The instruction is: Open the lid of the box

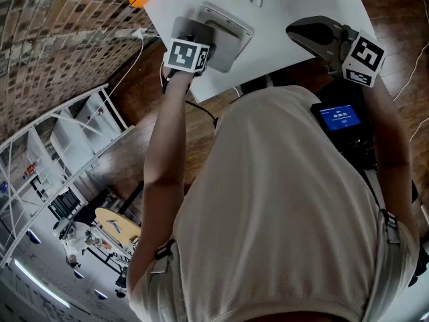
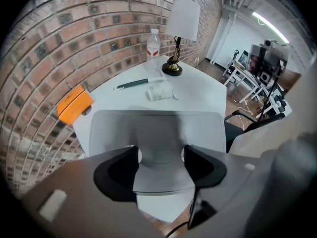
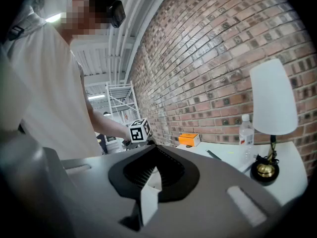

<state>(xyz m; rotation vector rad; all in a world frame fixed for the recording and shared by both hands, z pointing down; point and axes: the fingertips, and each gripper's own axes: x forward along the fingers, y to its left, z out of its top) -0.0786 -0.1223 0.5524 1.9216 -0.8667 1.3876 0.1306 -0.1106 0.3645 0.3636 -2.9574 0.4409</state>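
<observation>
Left hand-held gripper (image 2: 161, 165): we record the jaws standing wide apart, straddling the near edge of the grey box (image 2: 158, 130). The lid's front lip lies between the two black pads. We cannot tell whether the pads press on it, and the lid lies flat, down on the box.

Right hand-held gripper (image 3: 152, 157): jaws together, and we see nothing gripped between them. In the head view it sits at the upper right of the frame, over the right edge of the bench (image 2: 203, 90) and well apart from the box.

Count:
- Two hand-held grippers.
- One box.
- One orange carton (image 2: 74, 104).
- One dark pen (image 2: 132, 84).
- One small clear item (image 2: 159, 91), too blurred for us to identify.
- One water bottle (image 2: 153, 46).
- One lamp (image 2: 182, 21) with a white shade.

Edges and room: the box sits close to the bench's near corner, and wood floor shows just below that corner at the bottom of the left gripper view. The carton lies near the bench's left edge, by the brick wall. Open white surface separates the box from the pen and the clear item. The bottle and the lamp stand at the far end, in the upper middle of the frame.
</observation>
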